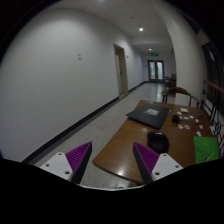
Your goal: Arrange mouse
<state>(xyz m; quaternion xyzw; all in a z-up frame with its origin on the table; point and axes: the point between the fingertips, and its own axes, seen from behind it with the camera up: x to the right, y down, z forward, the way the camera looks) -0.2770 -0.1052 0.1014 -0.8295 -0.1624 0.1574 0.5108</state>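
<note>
A black mouse [157, 142] lies on a brown wooden table [125, 148], just beyond my right finger and near the table's front edge. My gripper [106, 163] is open and empty, its purple pads [76, 158] wide apart. Between the fingers I see the table's near corner and the grey floor. A dark mouse pad or laptop [148, 115] lies further along the table, beyond the mouse.
A green sheet [206, 148] lies at the table's right side. Small white items [189, 121] lie scattered further back. A wooden chair [181, 95] stands beyond the table. A long corridor [95, 125] with white walls runs left of the table to doors [155, 70].
</note>
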